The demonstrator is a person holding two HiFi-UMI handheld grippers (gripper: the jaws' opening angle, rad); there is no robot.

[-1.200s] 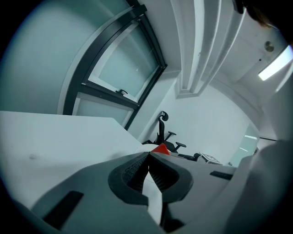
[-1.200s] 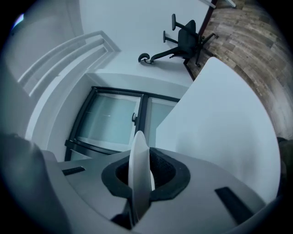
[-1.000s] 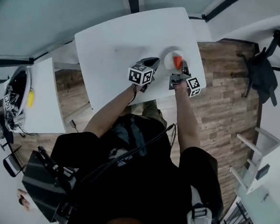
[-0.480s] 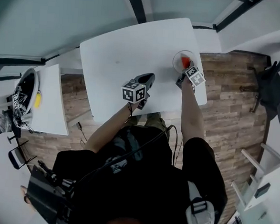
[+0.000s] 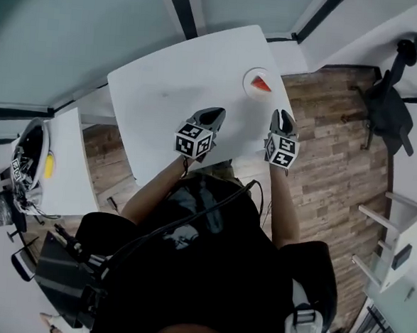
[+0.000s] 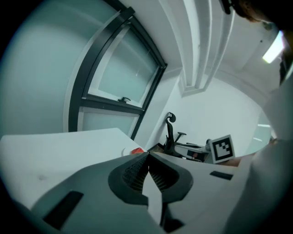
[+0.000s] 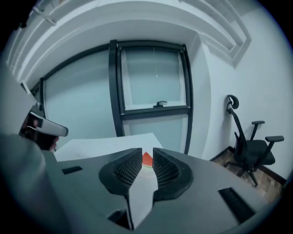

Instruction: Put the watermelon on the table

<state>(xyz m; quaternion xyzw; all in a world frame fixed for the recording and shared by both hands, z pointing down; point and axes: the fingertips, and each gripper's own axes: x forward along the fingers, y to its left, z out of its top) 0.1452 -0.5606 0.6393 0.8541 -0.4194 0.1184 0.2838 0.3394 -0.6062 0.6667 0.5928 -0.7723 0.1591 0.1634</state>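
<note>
A red watermelon slice (image 5: pixel 260 84) lies on a small white plate (image 5: pixel 249 76) near the far right corner of the white table (image 5: pixel 164 81). My right gripper (image 5: pixel 283 118) hovers over the table's near right edge, well short of the plate. Its jaws are opening with nothing between them, and the slice (image 7: pixel 147 159) shows far off through the gap. My left gripper (image 5: pixel 213 115) hangs over the table's near middle with its jaws shut and empty. In the left gripper view the slice (image 6: pixel 136 150) peeks out just past the shut tips (image 6: pixel 147 153).
A black office chair (image 5: pixel 391 104) stands on the wood floor to the right of the table, and the same chair (image 7: pixel 249 146) shows in the right gripper view. A second white table (image 5: pixel 70 160) with cluttered gear sits at the left. Glass walls with dark frames run behind the table.
My right gripper has let go of the watermelon slice on the plate, rolled, and drawn back toward the person. The left gripper has risen a little.
</note>
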